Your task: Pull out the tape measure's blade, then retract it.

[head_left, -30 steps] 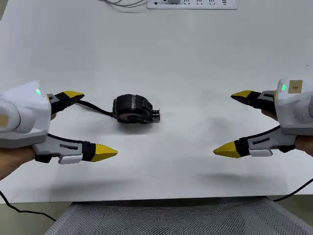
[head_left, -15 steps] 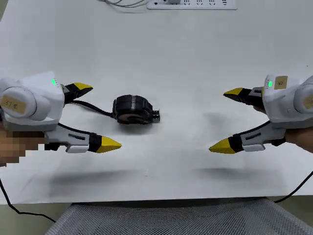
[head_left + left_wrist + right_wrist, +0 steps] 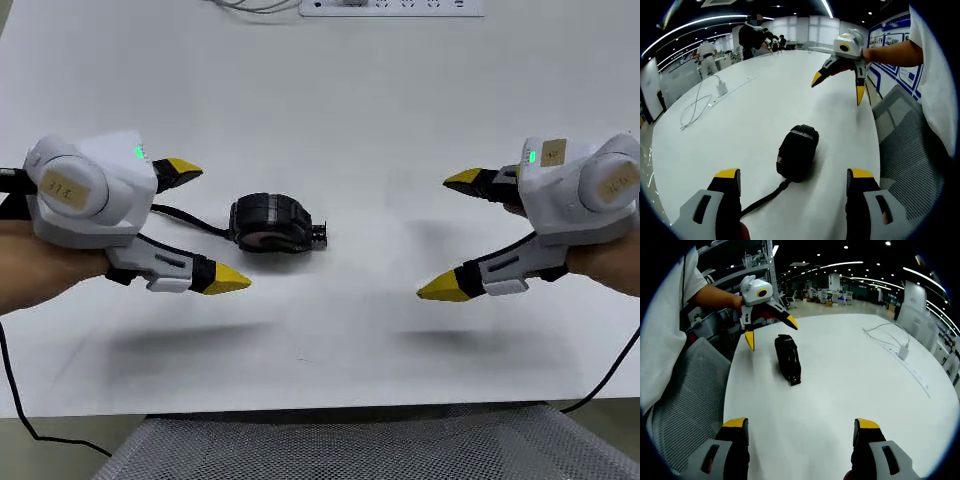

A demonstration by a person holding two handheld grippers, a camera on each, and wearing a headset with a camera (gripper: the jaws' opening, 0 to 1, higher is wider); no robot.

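A white desk spans the scene, and above it the left gripper hovers at the left and the right gripper at the right, each with its yellow-tipped fingers spread wide and holding nothing, the tips pointing inward toward each other. The black tape measure lies on the desk between them, just right of the left gripper and well apart from the right gripper, with its blade wound in. A thin black strap trails from its left side and passes between the left fingers.
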